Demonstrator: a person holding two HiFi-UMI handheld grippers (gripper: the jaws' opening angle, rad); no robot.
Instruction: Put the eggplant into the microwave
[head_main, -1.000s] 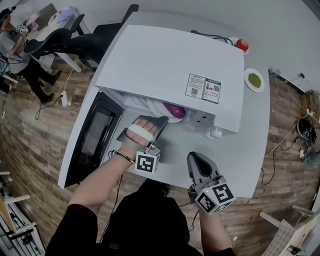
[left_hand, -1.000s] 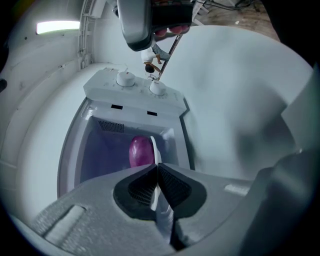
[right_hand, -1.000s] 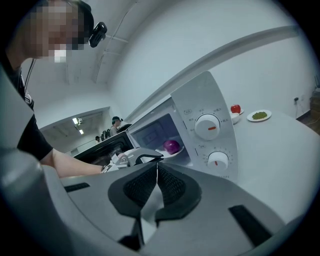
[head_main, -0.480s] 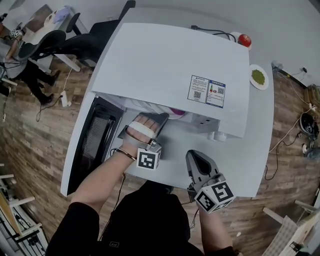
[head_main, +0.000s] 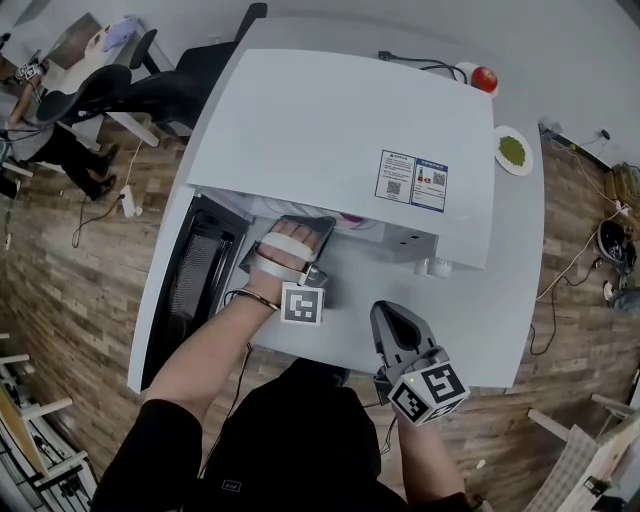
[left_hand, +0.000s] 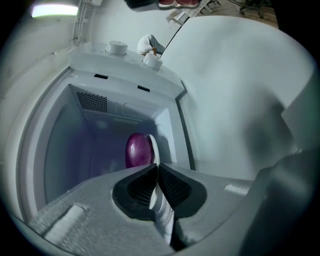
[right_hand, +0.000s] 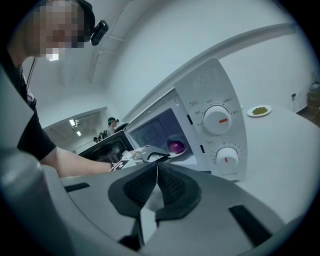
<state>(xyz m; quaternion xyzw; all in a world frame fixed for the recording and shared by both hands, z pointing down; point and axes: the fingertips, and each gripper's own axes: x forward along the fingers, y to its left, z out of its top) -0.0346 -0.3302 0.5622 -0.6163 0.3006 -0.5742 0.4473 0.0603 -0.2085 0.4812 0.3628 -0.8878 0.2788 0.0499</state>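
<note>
left gripper nudged forward, seemingly toward microwave

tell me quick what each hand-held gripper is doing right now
Left hand-held gripper: closed on the rim of the white plate bearing the eggplant.
Right hand-held gripper: closed, holding nothing.

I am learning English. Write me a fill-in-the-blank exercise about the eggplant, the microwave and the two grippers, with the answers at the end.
1. The purple eggplant lies inside the ____.
2. Its door stands ____.
3. The left gripper is shut on the rim of a white ____.
4. The right gripper has its jaws together and holds ____.

Answers: microwave; open; plate; nothing.
</note>
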